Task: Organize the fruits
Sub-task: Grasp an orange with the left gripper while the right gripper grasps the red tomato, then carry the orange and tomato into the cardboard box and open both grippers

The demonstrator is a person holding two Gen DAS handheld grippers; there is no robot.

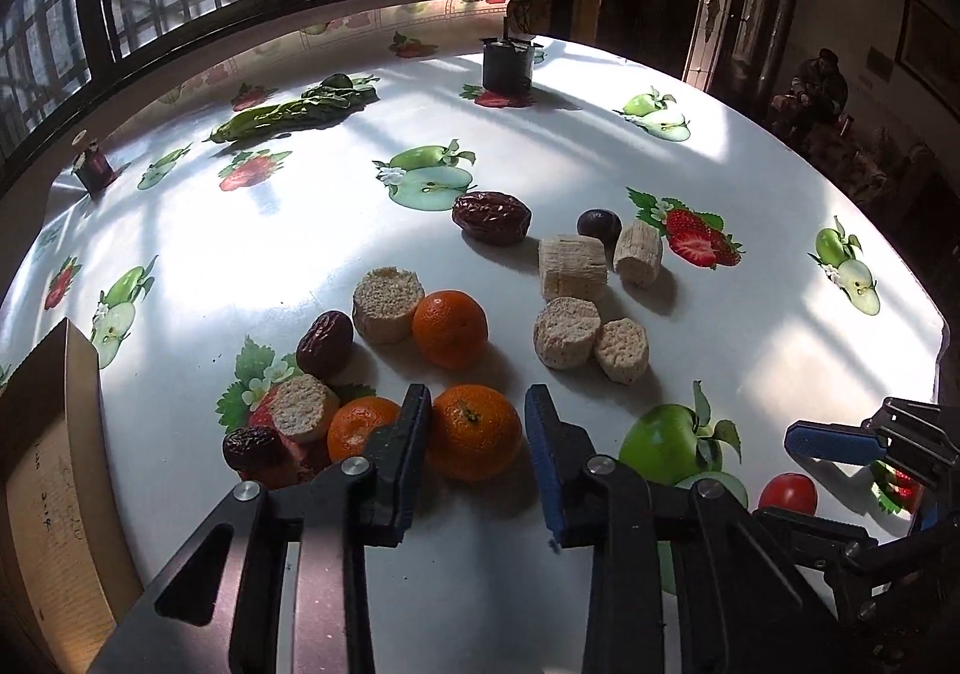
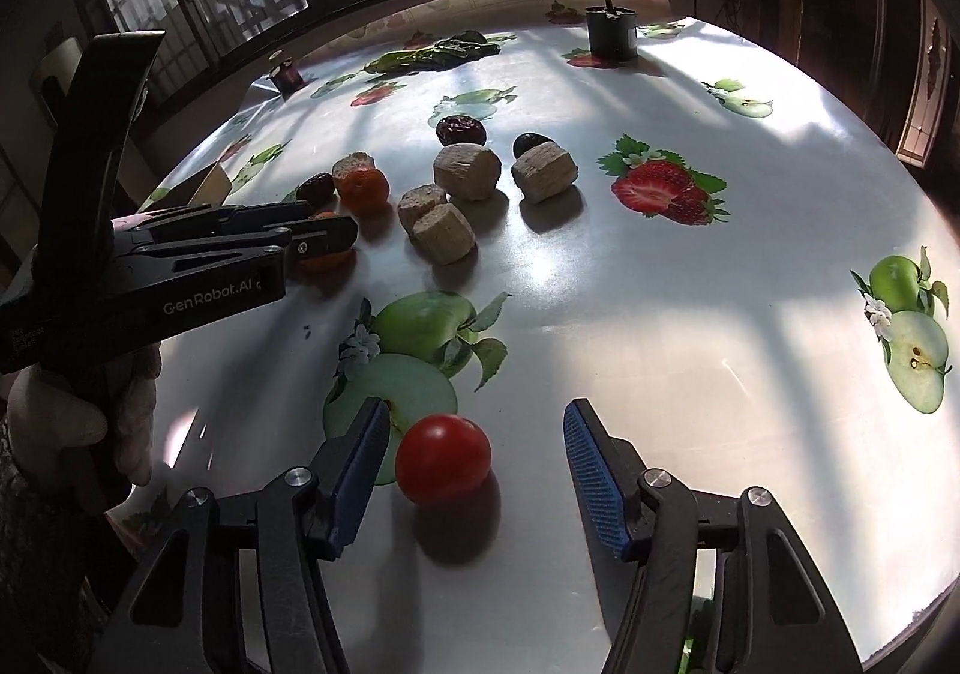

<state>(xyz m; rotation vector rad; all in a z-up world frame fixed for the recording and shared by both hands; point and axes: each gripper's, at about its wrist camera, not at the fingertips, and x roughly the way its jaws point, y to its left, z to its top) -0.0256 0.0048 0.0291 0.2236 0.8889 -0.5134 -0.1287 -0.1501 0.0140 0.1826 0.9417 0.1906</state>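
Straddling tangerine (image 1: 474,431), left gripper (image 1: 478,422) jaws narrowed against it | right gripper (image 2: 474,437) jaws wide, tomato (image 2: 443,458) between, untouched

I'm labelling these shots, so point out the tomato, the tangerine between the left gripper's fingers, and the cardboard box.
tomato (image 2: 443,458), right wrist view, middle of its red skin
tangerine (image 1: 474,430), left wrist view, top near the stem
cardboard box (image 1: 51,470), left wrist view, its side wall

You can read one brand only: "GenRobot.AI", in pale letters on the black plastic side of the left gripper (image 2: 312,239) (right wrist view). Smaller lines beneath it are too tiny to read, as is the handwriting on the brown cardboard box (image 1: 54,470).
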